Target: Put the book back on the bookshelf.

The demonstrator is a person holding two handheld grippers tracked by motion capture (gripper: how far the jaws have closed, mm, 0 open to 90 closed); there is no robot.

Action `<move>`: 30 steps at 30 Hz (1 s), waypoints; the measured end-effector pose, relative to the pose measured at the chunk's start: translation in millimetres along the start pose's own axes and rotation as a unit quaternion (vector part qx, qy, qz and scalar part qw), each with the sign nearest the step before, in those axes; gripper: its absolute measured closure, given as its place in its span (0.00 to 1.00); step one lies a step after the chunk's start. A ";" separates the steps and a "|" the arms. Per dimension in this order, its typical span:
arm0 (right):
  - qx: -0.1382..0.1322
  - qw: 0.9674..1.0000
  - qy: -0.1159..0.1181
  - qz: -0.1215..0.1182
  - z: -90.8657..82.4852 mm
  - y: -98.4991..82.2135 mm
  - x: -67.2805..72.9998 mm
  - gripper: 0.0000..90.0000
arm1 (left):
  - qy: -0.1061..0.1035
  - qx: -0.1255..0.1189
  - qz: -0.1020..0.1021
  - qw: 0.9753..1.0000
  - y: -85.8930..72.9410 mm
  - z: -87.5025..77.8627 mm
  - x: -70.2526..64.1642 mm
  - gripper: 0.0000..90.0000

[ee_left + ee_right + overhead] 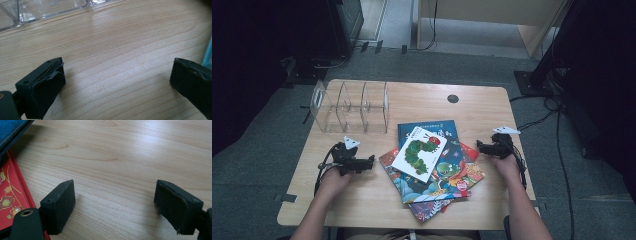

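Toward the far left corner of the light wooden worktop point(492, 107): a clear acrylic rack with upright dividers point(352, 107), standing empty, its base edge also seen at the top of the left gripper view point(45, 10).

Nearer the left edge, in front of that rack: the left gripper point(371, 160), black, held in the left hand point(334, 181), pointing toward the middle of the worktop. Jaws wide apart, nothing between them but bare wood in the left gripper view point(116, 75); just short of the books, a sliver of teal cover at that view's right border.

At the middle, toward the near edge: an untidy stack of picture books. On top, a white book with a green caterpillar on its cover point(419, 152), lying tilted. Under it, a dark blue book point(451, 129) reaching farthest toward the far edge, a colourful teal book point(432, 187), and lowest a red-edged book point(472, 172) jutting out to the right.

Near the right edge: the right gripper point(478, 146), black, held in the right hand point(508, 165), pointing left at the stack. Jaws likewise wide apart over bare wood point(113, 195), gripping nothing; the red-edged book point(10, 192) just beside one jaw, not touched as far as can be told.
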State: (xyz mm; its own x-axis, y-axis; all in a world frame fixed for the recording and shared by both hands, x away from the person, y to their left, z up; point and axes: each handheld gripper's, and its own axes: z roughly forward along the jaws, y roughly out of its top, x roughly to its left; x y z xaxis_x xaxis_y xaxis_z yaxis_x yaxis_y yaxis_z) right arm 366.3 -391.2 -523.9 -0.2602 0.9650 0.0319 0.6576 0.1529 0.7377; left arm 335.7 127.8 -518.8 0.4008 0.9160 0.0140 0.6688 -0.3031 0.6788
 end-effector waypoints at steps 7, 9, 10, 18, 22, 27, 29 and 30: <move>0.000 1.000 0.000 0.000 0.0 0.0 0.0 0.19 | -0.001 0.001 0.001 1.000 -0.3 -0.4 -1.0 0.00; 0.000 1.000 0.000 0.000 0.0 0.0 0.0 0.19 | -0.001 0.000 0.001 1.000 -0.3 -0.4 -1.0 0.00; -0.001 1.000 0.000 0.000 -0.2 -0.2 0.0 0.20 | -0.002 -0.001 -0.002 1.000 -0.1 -0.2 -0.8 0.00; -0.004 1.000 0.002 0.002 -4.7 -0.3 0.2 0.44 | -0.012 0.000 0.009 1.000 -1.0 -1.2 2.1 0.00; 0.005 1.000 0.011 -0.005 -5.8 2.6 2.5 0.54 | -0.013 0.002 0.011 1.000 -1.4 -1.9 4.7 0.00; 0.016 0.999 0.027 0.010 -6.8 6.4 2.3 0.61 | -0.008 0.009 0.001 1.000 4.0 -7.1 16.5 0.18; 0.021 0.999 0.030 0.010 -7.4 7.4 2.3 0.63 | -0.012 0.002 -0.003 1.000 5.2 -9.1 19.9 0.17; 0.019 0.999 0.027 0.008 -7.7 7.7 2.4 0.63 | -0.009 0.000 -0.003 1.000 6.0 -10.4 20.5 0.17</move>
State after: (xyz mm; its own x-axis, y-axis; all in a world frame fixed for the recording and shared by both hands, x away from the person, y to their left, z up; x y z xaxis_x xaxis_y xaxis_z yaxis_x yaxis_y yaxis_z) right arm 365.3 -389.4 -513.0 -0.2867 0.9545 0.0816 0.6887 0.1462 0.7102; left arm 341.4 147.4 -506.8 0.4081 0.9129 -0.0026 0.6705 -0.2978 0.6795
